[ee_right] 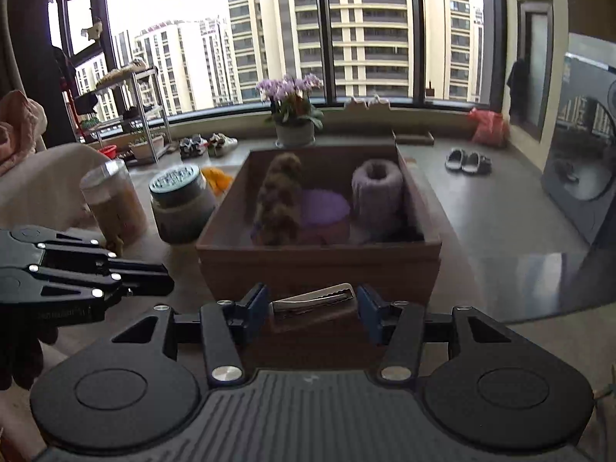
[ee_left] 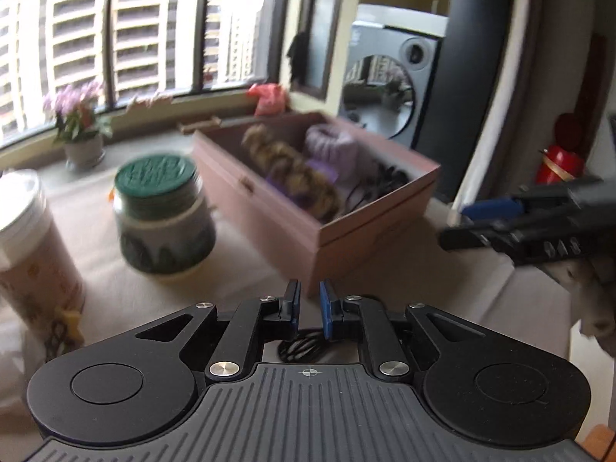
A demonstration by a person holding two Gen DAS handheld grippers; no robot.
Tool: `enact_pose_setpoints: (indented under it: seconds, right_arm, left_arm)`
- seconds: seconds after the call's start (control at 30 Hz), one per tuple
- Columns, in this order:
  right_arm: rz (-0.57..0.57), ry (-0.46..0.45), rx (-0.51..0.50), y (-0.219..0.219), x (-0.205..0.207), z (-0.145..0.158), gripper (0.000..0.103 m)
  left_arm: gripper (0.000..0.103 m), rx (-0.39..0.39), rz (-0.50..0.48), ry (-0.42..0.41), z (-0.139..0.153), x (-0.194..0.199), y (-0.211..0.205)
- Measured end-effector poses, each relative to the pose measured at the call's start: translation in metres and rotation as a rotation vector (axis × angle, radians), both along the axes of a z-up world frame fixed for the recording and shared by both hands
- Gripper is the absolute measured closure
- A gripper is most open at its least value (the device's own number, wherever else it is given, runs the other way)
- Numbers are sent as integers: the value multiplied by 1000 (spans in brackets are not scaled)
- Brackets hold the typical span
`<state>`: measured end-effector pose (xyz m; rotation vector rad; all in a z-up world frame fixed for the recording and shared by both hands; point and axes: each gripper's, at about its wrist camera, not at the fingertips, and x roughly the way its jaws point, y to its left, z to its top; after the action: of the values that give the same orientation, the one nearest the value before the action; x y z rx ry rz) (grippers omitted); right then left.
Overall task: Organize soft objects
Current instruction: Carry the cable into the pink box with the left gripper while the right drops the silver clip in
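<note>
Now the right tool (ee_right: 312, 310) spans a silver metal hair clip on dark brown fabric (ee_right: 313, 300), pads at its ends, w/ grip unconfirmed, at 6 o'clock of the open brown cardboard box (ee_right: 319, 265), prob. its destination. Left tool (ee_left: 310, 304), nearly closed, grips nothing; black mesh scrunchie (ee_left: 302, 346) lies beneath.

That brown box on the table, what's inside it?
Inside the brown box: a fuzzy brown scrunchie, a flat purple piece beneath it, a knitted lilac scrunchie and thin black hair ties. The box floor is mostly covered.
</note>
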<state>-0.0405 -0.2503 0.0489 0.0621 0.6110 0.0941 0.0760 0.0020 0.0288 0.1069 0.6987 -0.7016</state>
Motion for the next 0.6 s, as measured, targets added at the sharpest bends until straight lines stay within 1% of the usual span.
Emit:
enact_pose_setpoints:
  seconds: [0.07, 0.13, 0.23, 0.3, 0.33, 0.37, 0.4, 0.47, 0.53, 0.6]
  right_arm:
    - [-5, 29, -16, 3, -3, -15, 52]
    - [0, 47, -36, 12, -10, -29, 52]
    - [19, 67, -56, 21, -18, -41, 52]
    - [14, 68, -71, 25, -19, -47, 52]
    - [2, 65, -82, 26, -19, -50, 52]
    - [-11, 64, -91, 27, -18, -53, 51]
    - [-18, 48, -93, 27, -19, -54, 49]
    - [-30, 37, -92, 27, -21, -56, 45]
    - [-44, 31, -85, 25, -21, -57, 39]
    - [-54, 23, -77, 24, -22, -59, 36]
  left_arm:
    - [90, -49, 28, 62, -11, 13, 8]
    - [90, -95, 24, 132, -20, 23, 14]
    - [90, -156, -41, 219, -28, 20, 20]
    - [89, -165, -85, 224, -28, 9, 20]
    - [89, -152, -110, 210, -27, 3, 19]
    - [89, -120, -141, 188, -26, -4, 15]
    - [87, -74, -168, 156, -24, -12, 10]
    - [87, 21, -207, 66, -21, -30, -2]
    - [86, 105, -227, 17, -22, -39, -15]
    - [85, 150, -230, -7, -24, -44, -25]
